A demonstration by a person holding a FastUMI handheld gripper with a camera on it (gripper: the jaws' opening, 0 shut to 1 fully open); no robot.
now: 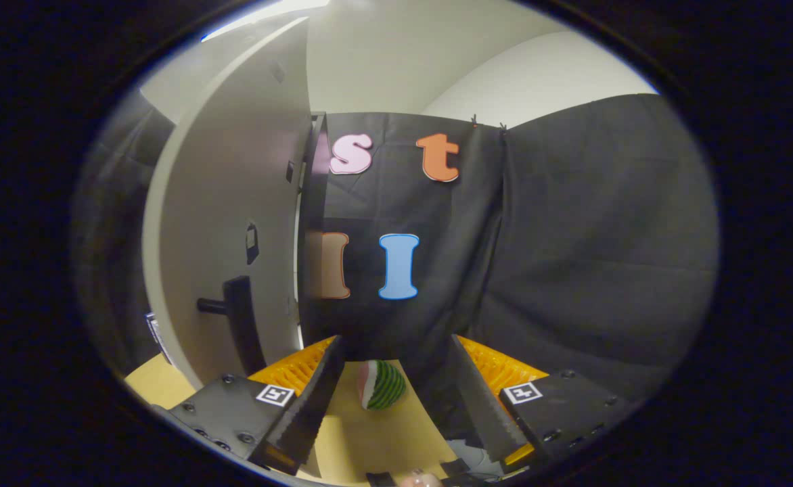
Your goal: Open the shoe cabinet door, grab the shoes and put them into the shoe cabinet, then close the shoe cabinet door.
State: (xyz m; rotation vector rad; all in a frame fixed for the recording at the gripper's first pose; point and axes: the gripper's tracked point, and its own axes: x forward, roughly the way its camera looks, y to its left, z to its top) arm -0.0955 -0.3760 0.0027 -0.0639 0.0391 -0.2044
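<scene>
The shoe cabinet's pale door (234, 223) stands to the left of my fingers, swung edge-on toward me, with a dark bar handle (241, 321) low on it. A dark gap runs along the door's right edge, and the inside of the cabinet is hidden. My gripper (393, 406) is open with nothing between its fingers. It is held above a light wooden tabletop (369, 439). A small green-striped watermelon-slice toy (381, 384) lies on the table between the fingers, a little beyond them. I see no shoes.
Black cloth (572, 257) closes off the space ahead and to the right. A white wall and ceiling rise above it. A fingertip of the person's hand (418, 480) shows just behind the fingers.
</scene>
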